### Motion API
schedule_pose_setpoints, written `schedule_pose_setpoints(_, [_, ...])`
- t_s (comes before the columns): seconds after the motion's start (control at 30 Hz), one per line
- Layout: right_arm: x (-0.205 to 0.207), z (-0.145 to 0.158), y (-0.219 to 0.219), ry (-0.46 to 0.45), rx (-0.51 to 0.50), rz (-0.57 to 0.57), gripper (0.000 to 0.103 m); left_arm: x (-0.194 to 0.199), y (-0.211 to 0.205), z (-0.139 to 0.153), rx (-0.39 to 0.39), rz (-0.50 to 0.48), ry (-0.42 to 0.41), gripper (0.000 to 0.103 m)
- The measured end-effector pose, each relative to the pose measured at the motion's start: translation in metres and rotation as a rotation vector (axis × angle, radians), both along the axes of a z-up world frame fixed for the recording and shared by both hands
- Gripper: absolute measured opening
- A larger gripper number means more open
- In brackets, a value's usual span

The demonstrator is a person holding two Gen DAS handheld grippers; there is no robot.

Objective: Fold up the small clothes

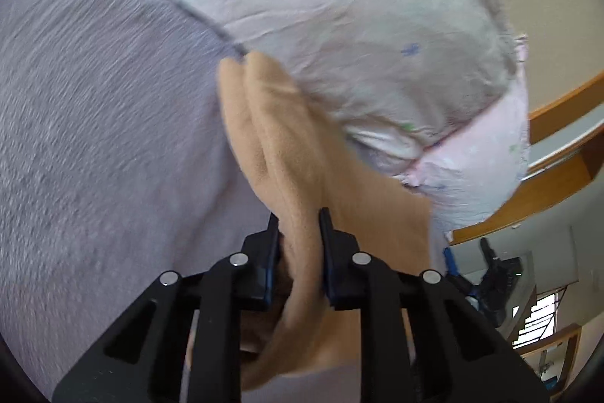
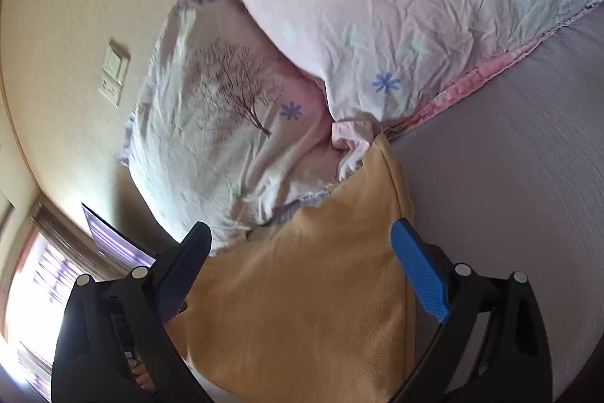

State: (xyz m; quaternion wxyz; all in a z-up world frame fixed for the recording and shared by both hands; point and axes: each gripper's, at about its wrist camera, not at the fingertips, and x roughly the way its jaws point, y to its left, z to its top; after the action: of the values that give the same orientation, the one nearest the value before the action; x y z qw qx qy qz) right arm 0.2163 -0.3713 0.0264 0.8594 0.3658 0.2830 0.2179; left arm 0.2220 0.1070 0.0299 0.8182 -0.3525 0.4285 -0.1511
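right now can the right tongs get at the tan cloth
Probably yes. The right tongs are open, with the tan cloth lying between the fingers and nothing over it. The left tongs already pinch another part of it.

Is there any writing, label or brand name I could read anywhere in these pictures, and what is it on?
No text is readable in either view.
Pillowcase: bluish scribble-like print at its right edge, possibly writing, too blurred to read.
Wall switch panel: no legible marking.
Tan garment, both hand-held grippers and the bedsheet: no label or lettering shows.
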Motion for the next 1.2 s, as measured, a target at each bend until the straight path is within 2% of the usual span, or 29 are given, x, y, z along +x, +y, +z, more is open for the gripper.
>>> schedule_pose_setpoints(0.07, [-0.002,0.008,-0.004,-0.021,0.004,-0.026,0.098,0.001,-0.023,0.027,-0.003,-0.036,-0.05,0.019])
schedule_pose_setpoints(0.17, [-0.006,0.016,-0.01,-0.036,-0.026,-0.088,0.098,0.009,-0.086,0.066,-0.005,-0.145,-0.142,0.018])
schedule_pose_setpoints(0.27, [-0.007,0.017,-0.017,-0.025,-0.059,-0.126,0.098,0.026,-0.17,0.077,-0.072,-0.294,-0.197,0.017])
schedule_pose_setpoints(0.37, [-0.007,0.013,-0.026,0.003,-0.088,-0.144,0.098,0.053,-0.254,0.057,-0.246,-0.41,-0.134,0.018])
schedule_pose_setpoints(0.43, [-0.007,0.009,-0.032,0.03,-0.112,-0.151,0.098,0.058,-0.272,0.042,-0.362,-0.444,-0.079,0.018])
schedule_pose_setpoints(0.47, [-0.007,0.009,-0.037,0.041,-0.133,-0.16,0.098,0.059,-0.274,0.04,-0.432,-0.459,-0.077,0.019])
schedule_pose_setpoints(0.5, [-0.008,0.009,-0.042,0.041,-0.147,-0.17,0.098,0.056,-0.27,0.044,-0.457,-0.464,-0.105,0.02])
schedule_pose_setpoints(0.57, [-0.011,0.009,-0.053,0.034,-0.107,-0.183,0.098,0.045,-0.253,0.057,-0.373,-0.44,-0.182,0.03])
schedule_pose_setpoints(0.6, [-0.014,0.011,-0.057,0.022,-0.075,-0.179,0.098,0.037,-0.24,0.063,-0.307,-0.426,-0.218,0.033])
schedule_pose_setpoints(0.67, [-0.025,0.02,-0.06,-0.018,-0.043,-0.15,0.098,0.019,-0.218,0.067,-0.195,-0.433,-0.243,0.033])
schedule_pose_setpoints(0.77, [-0.058,0.044,-0.046,-0.15,-0.04,-0.043,0.095,-0.013,-0.203,0.068,0.008,-0.507,-0.324,0.033])
schedule_pose_setpoints(0.8, [-0.068,0.05,-0.039,-0.178,-0.063,-0.021,0.093,-0.026,-0.205,0.068,0.089,-0.532,-0.365,0.033])
schedule_pose_setpoints(0.83, [-0.078,0.057,-0.027,-0.184,-0.14,-0.012,0.092,-0.032,-0.213,0.066,0.14,-0.553,-0.39,0.033])
schedule_pose_setpoints(0.9, [-0.087,0.062,-0.01,-0.134,-0.285,-0.045,0.084,-0.049,-0.221,0.057,0.214,-0.601,-0.419,0.036])
schedule_pose_setpoints(0.93, [-0.09,0.059,-0.002,-0.091,-0.344,-0.057,0.081,-0.055,-0.225,0.052,0.227,-0.616,-0.419,0.037])
schedule_pose_setpoints(1.03, [-0.092,0.047,0.007,-0.04,-0.389,-0.023,0.075,-0.066,-0.235,0.04,0.236,-0.668,-0.433,0.042])
schedule_pose_setpoints(1.07, [-0.088,0.04,0.012,-0.012,-0.423,-0.012,0.065,-0.067,-0.24,0.034,0.256,-0.678,-0.437,0.044])
schedule_pose_setpoints(1.1, [-0.083,0.03,0.016,0.022,-0.454,0.001,0.035,-0.066,-0.246,0.029,0.28,-0.686,-0.431,0.044])
schedule_pose_setpoints(1.13, [-0.082,0.021,0.016,0.047,-0.46,0.013,0.022,-0.066,-0.251,0.023,0.312,-0.694,-0.416,0.044])
schedule_pose_setpoints(1.17, [-0.082,0.009,0.014,0.081,-0.444,0.033,0.012,-0.065,-0.254,0.016,0.349,-0.698,-0.395,0.044])
schedule_pose_setpoints(1.2, [-0.087,0.001,0.011,0.091,-0.442,0.034,0.012,-0.063,-0.256,0.005,0.382,-0.705,-0.359,0.044])
